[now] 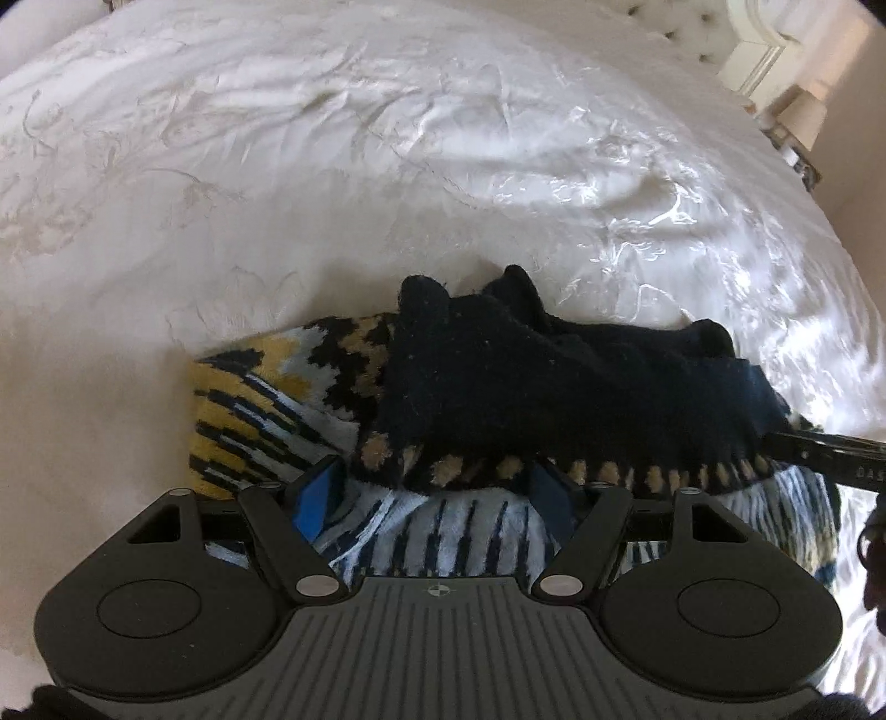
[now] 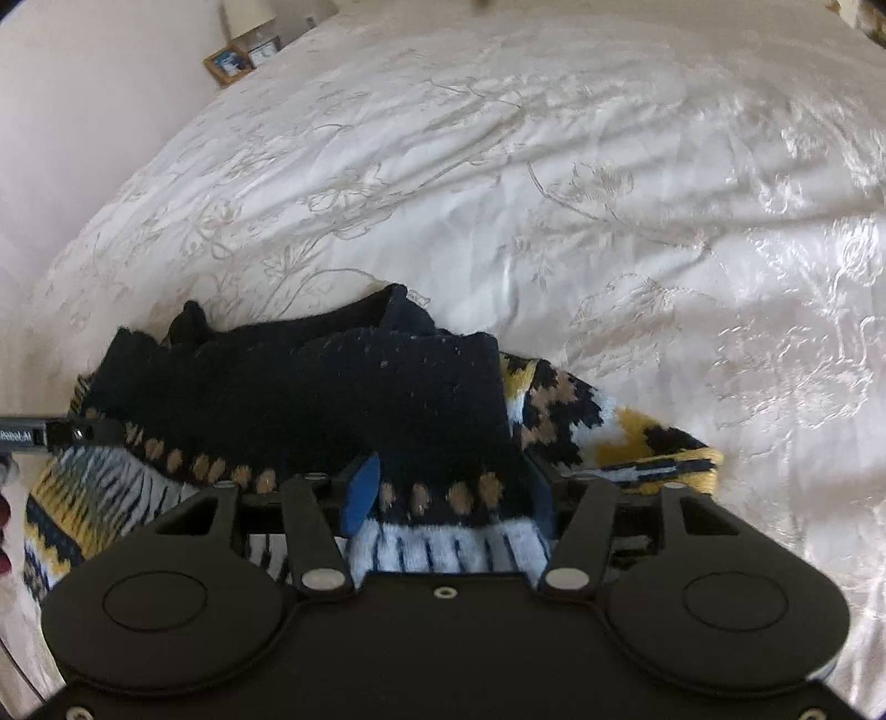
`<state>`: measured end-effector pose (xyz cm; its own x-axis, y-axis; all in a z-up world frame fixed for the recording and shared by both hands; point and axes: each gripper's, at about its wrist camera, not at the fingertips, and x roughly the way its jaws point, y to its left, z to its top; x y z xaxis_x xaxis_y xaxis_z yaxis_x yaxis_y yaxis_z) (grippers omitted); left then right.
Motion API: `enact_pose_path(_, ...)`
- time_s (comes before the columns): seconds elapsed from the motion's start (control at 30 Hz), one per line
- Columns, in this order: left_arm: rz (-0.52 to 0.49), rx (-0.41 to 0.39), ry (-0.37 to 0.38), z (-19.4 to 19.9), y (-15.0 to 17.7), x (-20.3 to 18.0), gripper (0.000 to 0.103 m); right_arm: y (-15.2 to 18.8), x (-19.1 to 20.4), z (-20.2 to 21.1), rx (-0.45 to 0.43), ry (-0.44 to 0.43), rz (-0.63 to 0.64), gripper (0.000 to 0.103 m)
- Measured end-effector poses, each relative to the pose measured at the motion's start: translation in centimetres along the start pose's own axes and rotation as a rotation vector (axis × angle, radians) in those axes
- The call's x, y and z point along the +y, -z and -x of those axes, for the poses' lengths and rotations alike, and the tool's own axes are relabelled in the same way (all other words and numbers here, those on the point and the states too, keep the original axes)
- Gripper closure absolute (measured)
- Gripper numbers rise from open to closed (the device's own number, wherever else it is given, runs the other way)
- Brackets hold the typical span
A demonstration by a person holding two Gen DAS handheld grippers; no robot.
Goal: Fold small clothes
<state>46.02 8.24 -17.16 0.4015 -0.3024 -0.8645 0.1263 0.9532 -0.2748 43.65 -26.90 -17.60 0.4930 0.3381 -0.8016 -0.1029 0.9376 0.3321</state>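
Observation:
A knitted sweater [image 1: 554, 382] lies folded on the white embroidered bedspread [image 1: 332, 138]. Its dark navy layer with a tan-dotted hem rests over a white, yellow and navy patterned part [image 1: 249, 410]. My left gripper [image 1: 437, 498] stands over the near hem, jaws wide, with patterned knit between the blue pads [image 1: 318, 498]. In the right wrist view the same sweater [image 2: 332, 399] is seen from its other end. My right gripper [image 2: 451, 498] has its jaws apart, and the navy hem lies between its pads [image 2: 362, 487] without being bunched. The fingertips of both grippers are hidden under the hem.
A black bar of the other tool pokes in at the sweater's edge [image 1: 825, 457] [image 2: 50, 435]. A lamp [image 1: 803, 116] and picture frames [image 2: 227, 63] stand on a nightstand beside the bed. The tufted headboard [image 1: 681, 22] is at the far end. Bedspread stretches all around the sweater.

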Motion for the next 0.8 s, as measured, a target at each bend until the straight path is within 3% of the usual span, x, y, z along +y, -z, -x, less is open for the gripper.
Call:
enact_pose_path(0.03,-0.018,-0.006,-0.002,0.2,0.0,-0.2,0.047,-0.1,0.3,0.1,-0.002,-0.011,0.013,0.092)
enact_pose_path(0.07,-0.041,-0.016,-0.015,0.4,0.1,-0.4,0.061,-0.2,0.7,0.3,-0.006,-0.012,0.043,0.090)
enact_pose_path(0.13,-0.079,-0.026,-0.084,0.8,0.4,-0.6,0.078,-0.4,1.7,0.6,-0.014,-0.005,0.119,0.090)
enact_pose_path(0.23,-0.044,-0.018,-0.116,0.8,1.0,0.4,0.077,-0.6,1.2,-0.2,-0.009,0.067,0.128,0.090)
enact_pose_path(0.33,-0.064,-0.018,-0.132,0.7,1.0,0.1,0.076,-0.7,0.4,-0.9,0.008,0.074,0.087,0.086)
enact_pose_path(0.37,-0.082,-0.017,-0.143,0.7,0.9,-0.2,0.076,-0.6,0.5,-0.8,0.001,0.076,0.090,0.080)
enact_pose_path(0.4,-0.084,-0.017,-0.145,0.9,0.8,-0.4,0.075,-0.6,0.6,-0.3,-0.015,0.086,0.089,0.065)
enact_pose_path(0.47,-0.072,-0.029,-0.148,1.6,0.7,-0.7,0.061,-0.4,0.6,0.8,-0.049,0.097,0.065,0.049)
enact_pose_path(0.57,-0.103,-0.083,-0.146,3.6,1.6,-2.1,0.038,0.5,0.9,3.5,-0.107,0.108,0.040,0.047)
enact_pose_path(0.67,-0.141,-0.091,-0.111,4.4,3.4,-4.3,0.037,1.9,2.6,4.9,-0.118,0.086,0.058,0.044)
enact_pose_path(0.8,-0.233,-0.060,-0.074,3.9,5.5,-7.7,0.035,4.5,6.4,4.4,-0.069,0.052,0.128,0.036)
